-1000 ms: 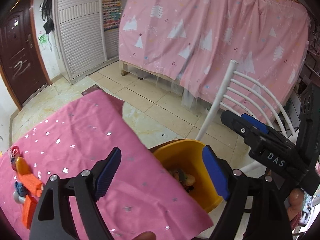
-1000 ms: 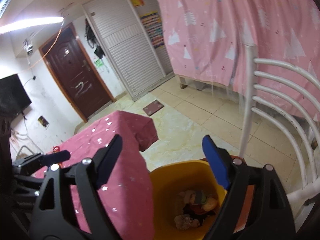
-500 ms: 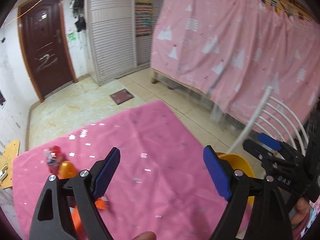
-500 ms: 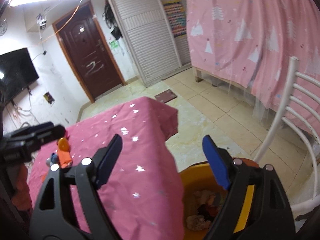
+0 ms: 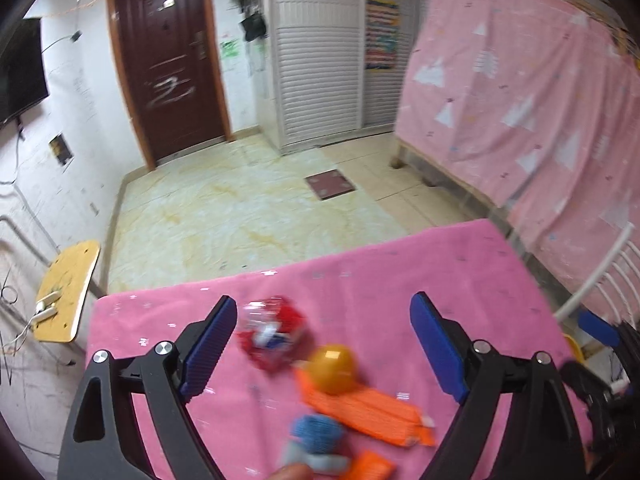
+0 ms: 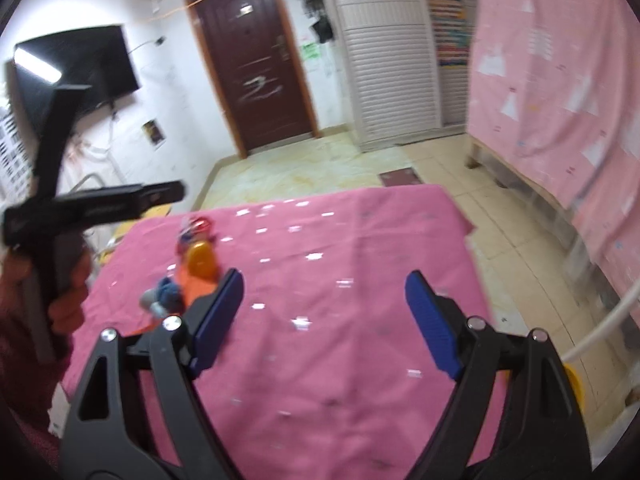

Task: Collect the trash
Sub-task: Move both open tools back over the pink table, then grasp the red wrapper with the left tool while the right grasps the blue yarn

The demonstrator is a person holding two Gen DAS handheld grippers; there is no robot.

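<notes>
Trash lies in a cluster on the pink star-print tablecloth [image 5: 400,272]: a crumpled red wrapper [image 5: 274,334], an orange-yellow ball-like piece [image 5: 333,364], an orange wrapper [image 5: 368,412] and a blue-grey wad [image 5: 316,440]. My left gripper [image 5: 324,344] is open and empty, hovering just above this cluster. My right gripper [image 6: 324,316] is open and empty over the bare middle of the cloth [image 6: 360,240]; the cluster [image 6: 196,264] lies to its left. The yellow bin rim [image 6: 574,388] shows at the right edge.
A white chair back [image 5: 592,280] stands right of the table. A pink curtain [image 5: 520,100] hangs behind it. A yellow board [image 5: 68,288] stands left of the table. The left gripper body [image 6: 80,204] shows at left in the right wrist view.
Both grippers have swung left from over the yellow bin to the table. The left gripper now hovers over the trash cluster. Both stay open.
</notes>
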